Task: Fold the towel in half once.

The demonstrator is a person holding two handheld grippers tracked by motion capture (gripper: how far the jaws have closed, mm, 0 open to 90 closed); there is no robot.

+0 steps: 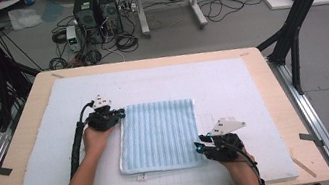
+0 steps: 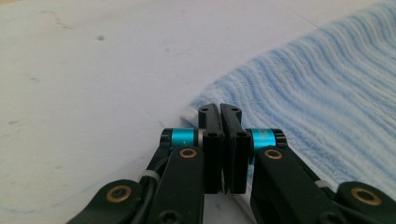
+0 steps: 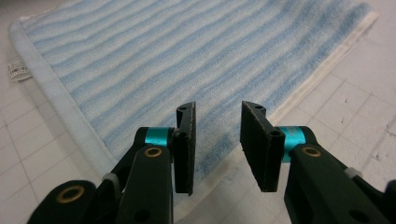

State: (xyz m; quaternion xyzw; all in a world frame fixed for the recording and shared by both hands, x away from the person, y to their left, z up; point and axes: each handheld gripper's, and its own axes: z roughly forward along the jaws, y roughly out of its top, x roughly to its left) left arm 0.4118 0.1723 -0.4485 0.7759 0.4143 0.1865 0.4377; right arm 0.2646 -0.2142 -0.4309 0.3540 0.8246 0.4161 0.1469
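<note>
A light blue striped towel (image 1: pixel 159 134) lies flat on the white mat, with a white hem along its edges. My left gripper (image 1: pixel 119 114) rests at the towel's far left corner. In the left gripper view its jaws (image 2: pixel 219 111) are pressed together right on that corner of the towel (image 2: pixel 327 93). My right gripper (image 1: pixel 201 143) hovers at the towel's near right corner. Seen in the right gripper view, that gripper (image 3: pixel 217 114) stands open over the hem of the towel (image 3: pixel 187 51), with no cloth between the pads.
The white gridded mat (image 1: pixel 231 81) covers most of the wooden table (image 1: pixel 272 84). A small label (image 3: pixel 17 70) sticks out from the towel's near edge. Computers, cables and black frame legs stand on the floor beyond the table.
</note>
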